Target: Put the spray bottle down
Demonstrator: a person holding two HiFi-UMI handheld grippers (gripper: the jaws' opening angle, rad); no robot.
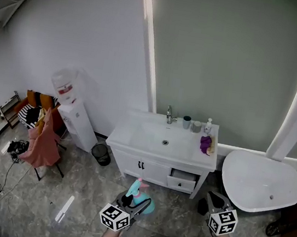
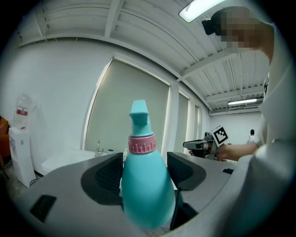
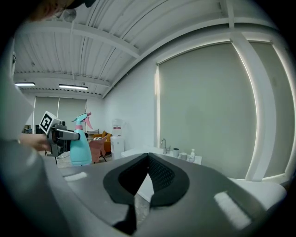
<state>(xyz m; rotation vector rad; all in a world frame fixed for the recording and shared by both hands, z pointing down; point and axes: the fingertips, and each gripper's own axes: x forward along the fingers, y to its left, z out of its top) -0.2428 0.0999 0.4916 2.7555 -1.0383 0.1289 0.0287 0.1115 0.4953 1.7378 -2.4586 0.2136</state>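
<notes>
The left gripper point(image 2: 147, 173) is seen clamped on the teal spray bottle point(image 2: 143, 194), its jaws set wide against the bottle's body below the pink collar point(image 2: 142, 144). The bottle is held upright, off the grey floor point(image 1: 82, 188), short of the front edge of the white washstand point(image 1: 146, 170). The right gripper point(image 3: 148, 162) is shown with its jaws pressed together, nothing between them.

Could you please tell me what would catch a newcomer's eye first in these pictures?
The teal spray bottle with its pink collar, clamped upright in the left gripper, fills the left gripper view. Ahead, against the wall, stand a white sink cabinet and, to its right, a white bathtub. The right gripper is shut and empty.
</notes>
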